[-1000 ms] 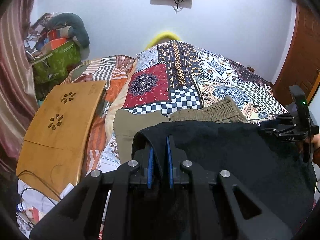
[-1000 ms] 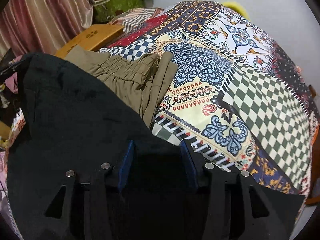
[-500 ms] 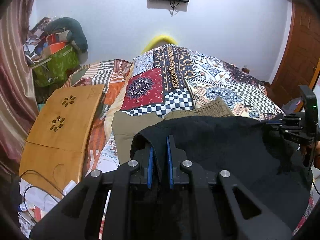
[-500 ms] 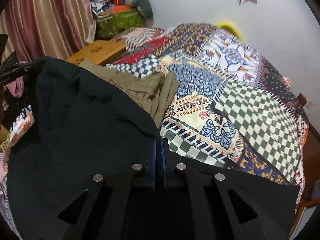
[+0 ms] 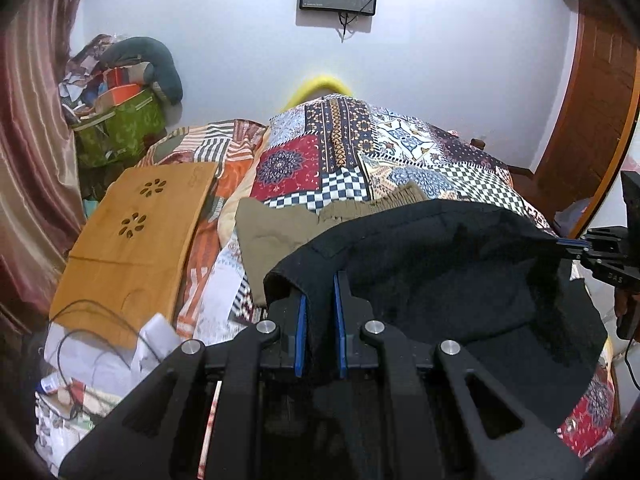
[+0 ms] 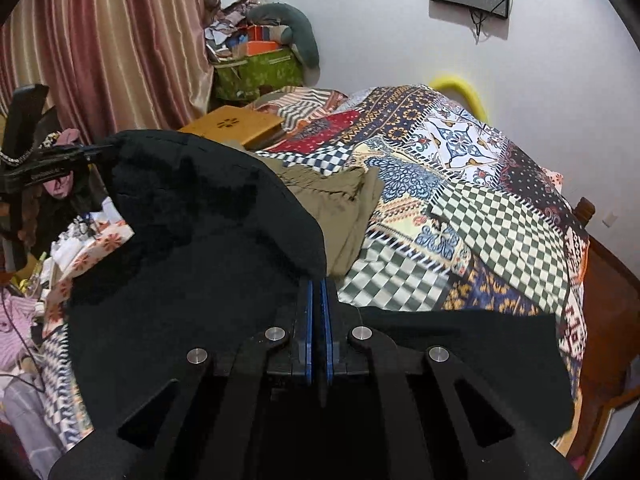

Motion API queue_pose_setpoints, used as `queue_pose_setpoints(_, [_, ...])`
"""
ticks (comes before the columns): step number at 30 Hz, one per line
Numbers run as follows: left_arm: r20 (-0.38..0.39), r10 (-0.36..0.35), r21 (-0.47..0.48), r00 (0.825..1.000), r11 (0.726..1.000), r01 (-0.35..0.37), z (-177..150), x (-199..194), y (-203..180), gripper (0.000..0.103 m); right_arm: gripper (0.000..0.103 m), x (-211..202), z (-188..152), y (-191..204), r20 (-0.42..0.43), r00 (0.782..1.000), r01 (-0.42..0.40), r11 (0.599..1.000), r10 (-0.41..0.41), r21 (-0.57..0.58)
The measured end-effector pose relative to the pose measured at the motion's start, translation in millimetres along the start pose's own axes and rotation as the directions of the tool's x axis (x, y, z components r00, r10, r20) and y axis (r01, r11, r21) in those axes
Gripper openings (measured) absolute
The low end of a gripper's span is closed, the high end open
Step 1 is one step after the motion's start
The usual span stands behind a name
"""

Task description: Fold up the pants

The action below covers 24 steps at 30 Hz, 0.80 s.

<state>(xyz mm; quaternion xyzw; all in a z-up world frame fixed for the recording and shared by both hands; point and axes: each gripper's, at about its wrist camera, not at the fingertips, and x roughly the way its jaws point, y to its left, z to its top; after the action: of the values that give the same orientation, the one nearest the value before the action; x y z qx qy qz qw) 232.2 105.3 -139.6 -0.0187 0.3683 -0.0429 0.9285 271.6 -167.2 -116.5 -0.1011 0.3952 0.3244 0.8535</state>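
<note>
- L gripper [image 5: 318,322]: blue pads clamped on edge of black pants [image 5: 440,280], thick fold of cloth betw them
- R gripper [image 6: 318,320]: pads nearly touching, pinching the other end of same edge
- pants hang slack betw both grippers, raised over patchwork bedspread [image 6: 500,220], in front of olive pants [image 6: 340,200] lying on bed
- cloth looks soft, fleecy, fairly light; sags, so best held at corners/hem w/ edge taut
- both grippers tilt down twd bed, side by side, apart
</note>
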Motion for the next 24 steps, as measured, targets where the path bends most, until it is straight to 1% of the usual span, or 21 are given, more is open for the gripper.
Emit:
queue_pose_setpoints(4, [-0.007,-0.004,-0.01,1.0,1.0,0.004,-18,-15,0,0.012,0.004,-15,-21,14,0.004,1.0,-0.009,1.0,0.009,0.014])
queue_pose_setpoints(10, [-0.023,-0.003,-0.021,1.0,1.0,0.003,-45,-32,3,0.012,0.004,-26,-47,33,0.0,1.0,-0.026,0.999,0.026,0.043])
queue_pose_setpoints(17, [-0.058,0.016,-0.065,0.998,0.998,-0.02,-78,-38,20,0.012,0.004,-34,-70,52,-0.01,0.999,-0.036,0.997,0.037,0.061])
queue_pose_setpoints(21, [-0.089,-0.003,-0.102,0.996,0.995,-0.006,-98,-38,28,0.012,0.004,-33,-82,60,-0.027,0.998,-0.048,0.996,0.05,0.073])
queue_pose_setpoints(24, [-0.109,-0.008,-0.11,0.994,0.994,-0.004,-112,-37,29,0.012,0.004,-31,-92,69,-0.047,0.998,-0.046,0.997,0.049,0.069])
